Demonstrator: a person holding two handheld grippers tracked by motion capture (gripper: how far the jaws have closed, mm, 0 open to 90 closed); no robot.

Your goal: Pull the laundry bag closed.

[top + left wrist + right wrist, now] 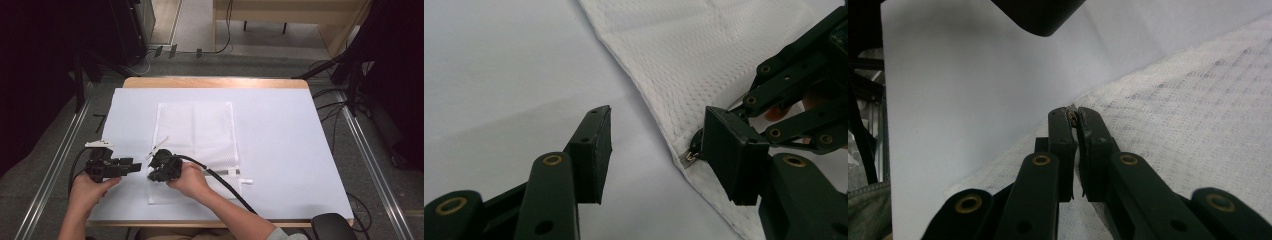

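Observation:
A white mesh bag lies flat on the white table cover. At its left edge, near the front, my right gripper points left and is shut on the bag's small zipper pull, pinched at the very tips of its jaws. In the left gripper view the metal zipper pull sits on the bag's edge, just beside one of my pads. My left gripper faces the right one from the left. It is open, its jaws wide apart over the bare cover with nothing between them.
The right gripper's black cable trails across the bag's front part toward the person. A wooden table edge shows at the back. Metal rails run along both sides on the floor, and cables lie at the far right.

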